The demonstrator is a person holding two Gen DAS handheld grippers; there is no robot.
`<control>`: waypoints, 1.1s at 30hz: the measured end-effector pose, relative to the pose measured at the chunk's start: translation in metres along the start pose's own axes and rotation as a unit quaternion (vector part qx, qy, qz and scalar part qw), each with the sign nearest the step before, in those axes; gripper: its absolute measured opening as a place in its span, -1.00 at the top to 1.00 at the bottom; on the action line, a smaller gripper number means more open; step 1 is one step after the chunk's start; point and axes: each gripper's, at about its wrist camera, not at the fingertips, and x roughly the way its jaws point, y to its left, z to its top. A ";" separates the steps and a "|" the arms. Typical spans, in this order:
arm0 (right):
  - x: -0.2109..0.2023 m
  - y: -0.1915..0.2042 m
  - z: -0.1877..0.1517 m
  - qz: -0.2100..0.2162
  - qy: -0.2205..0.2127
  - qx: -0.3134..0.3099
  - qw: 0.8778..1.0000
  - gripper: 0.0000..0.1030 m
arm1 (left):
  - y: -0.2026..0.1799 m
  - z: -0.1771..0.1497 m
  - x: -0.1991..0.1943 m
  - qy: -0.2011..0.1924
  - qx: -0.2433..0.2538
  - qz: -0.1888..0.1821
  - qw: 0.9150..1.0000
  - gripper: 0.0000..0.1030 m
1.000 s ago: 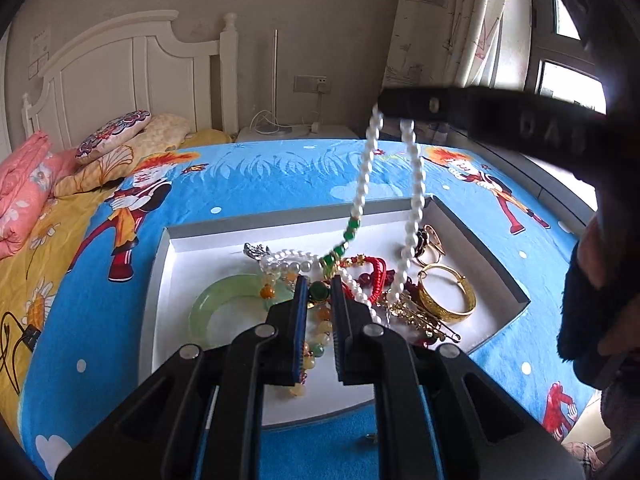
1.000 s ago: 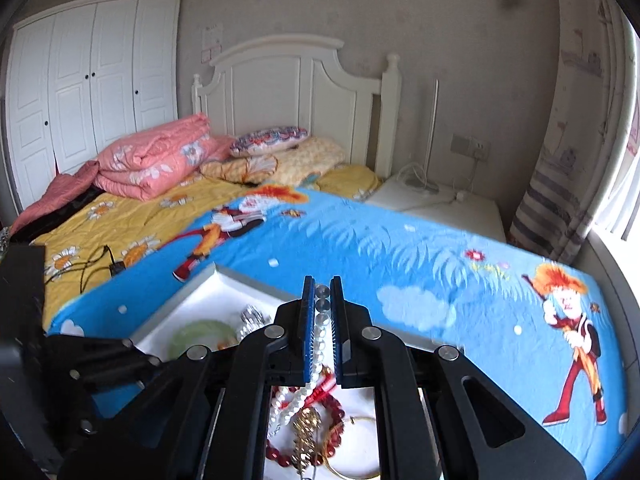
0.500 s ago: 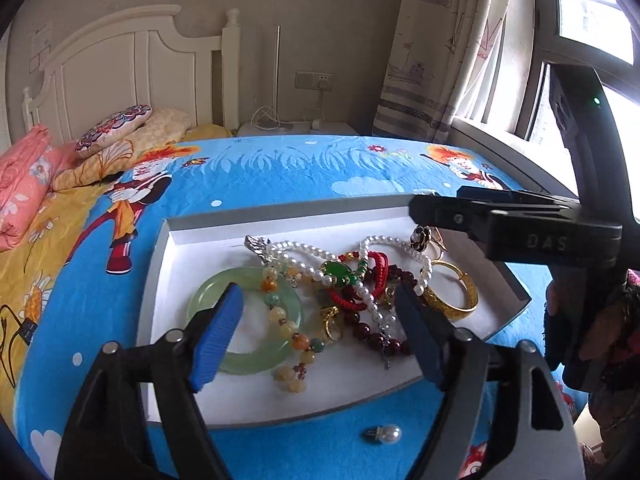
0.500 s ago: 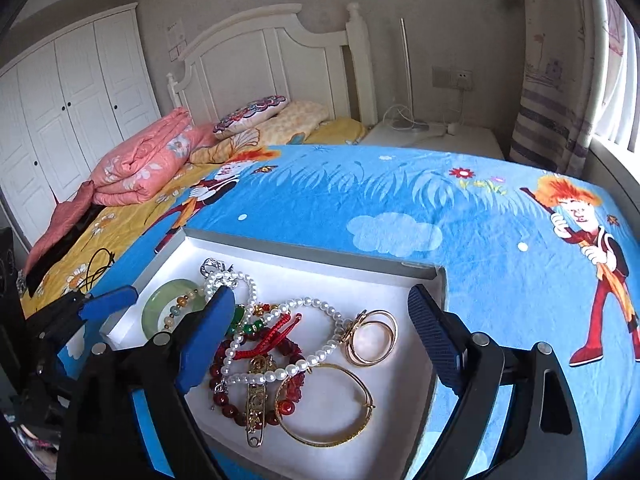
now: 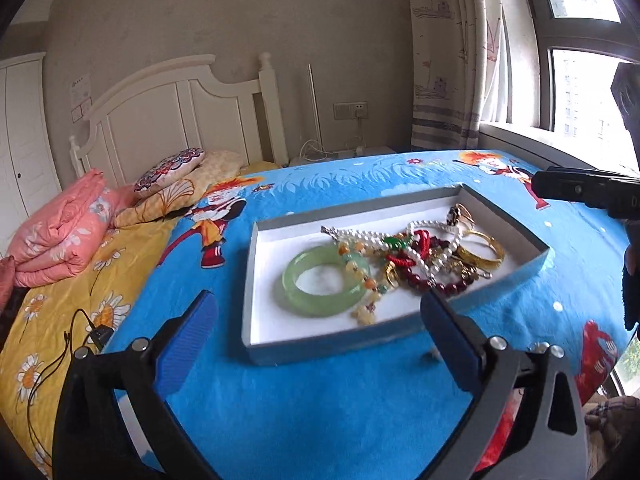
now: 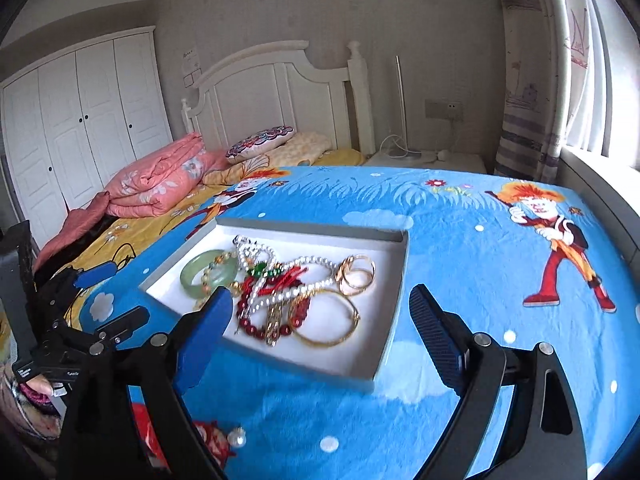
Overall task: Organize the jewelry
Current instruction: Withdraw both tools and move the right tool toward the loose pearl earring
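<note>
Both the left gripper (image 5: 316, 330) and right gripper (image 6: 320, 320) hang spread wide, holding nothing — clear of the tray (image 6: 390, 320), where the jewelry (image 6: 280, 284) lies tangled together for sorting.

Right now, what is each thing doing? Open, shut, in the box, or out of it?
left gripper: jaws open, holding nothing
right gripper: jaws open, holding nothing
tray: lidless, on the bed
green bangle: flat in the tray
pearl necklace: tangled in the tray
gold bangle: in the tray
pearl piece: outside the tray, on the blanket
</note>
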 end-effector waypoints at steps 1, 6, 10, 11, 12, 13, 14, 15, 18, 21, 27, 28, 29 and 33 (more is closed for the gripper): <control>-0.004 0.002 -0.011 0.000 -0.001 0.002 1.000 -0.68 | -0.003 -0.007 -0.001 0.000 -0.003 -0.005 1.000 -0.95; -0.018 0.022 -0.047 0.010 -0.002 -0.037 0.999 -0.68 | -0.007 -0.029 0.008 0.016 -0.030 -0.021 0.999 -0.95; -0.012 0.042 -0.060 0.015 0.010 -0.080 0.997 -0.68 | -0.005 -0.041 0.007 0.018 -0.054 -0.036 0.998 -0.95; -0.009 0.045 -0.063 0.017 0.015 -0.083 0.996 -0.68 | -0.005 -0.045 0.007 0.020 -0.056 -0.037 0.998 -0.95; -0.004 0.045 -0.065 0.018 0.023 -0.085 0.996 -0.68 | -0.006 -0.047 0.007 0.023 -0.055 -0.038 0.997 -0.95; -0.001 0.046 -0.068 0.016 0.030 -0.087 0.996 -0.67 | -0.007 -0.049 0.009 0.029 -0.053 -0.039 0.997 -0.95; 0.001 0.046 -0.070 0.017 0.034 -0.087 0.996 -0.68 | -0.007 -0.051 0.010 0.034 -0.052 -0.040 0.997 -0.95; 0.001 0.046 -0.070 0.019 0.035 -0.086 0.995 -0.68 | -0.007 -0.052 0.012 0.039 -0.054 -0.040 0.997 -0.95; 0.001 0.045 -0.071 0.021 0.037 -0.086 0.995 -0.68 | -0.004 -0.054 0.018 0.054 -0.060 -0.044 0.996 -0.95; 0.004 0.047 -0.073 0.022 0.044 -0.089 0.995 -0.67 | -0.006 -0.057 0.021 0.062 -0.057 -0.040 0.996 -0.95; 0.013 0.058 -0.079 0.010 0.060 -0.113 0.992 -0.46 | -0.010 -0.058 0.021 0.061 -0.044 -0.032 0.997 -0.95; 0.014 0.060 -0.080 0.010 0.061 -0.116 0.991 -0.45 | -0.010 -0.058 0.021 0.061 -0.045 -0.032 0.997 -0.95; 0.014 0.061 -0.080 0.011 0.060 -0.119 0.991 -0.42 | -0.010 -0.058 0.021 0.061 -0.045 -0.032 0.997 -0.96; 0.014 0.063 -0.080 0.015 0.056 -0.126 0.990 -0.14 | -0.011 -0.057 0.021 0.060 -0.044 -0.033 0.997 -0.96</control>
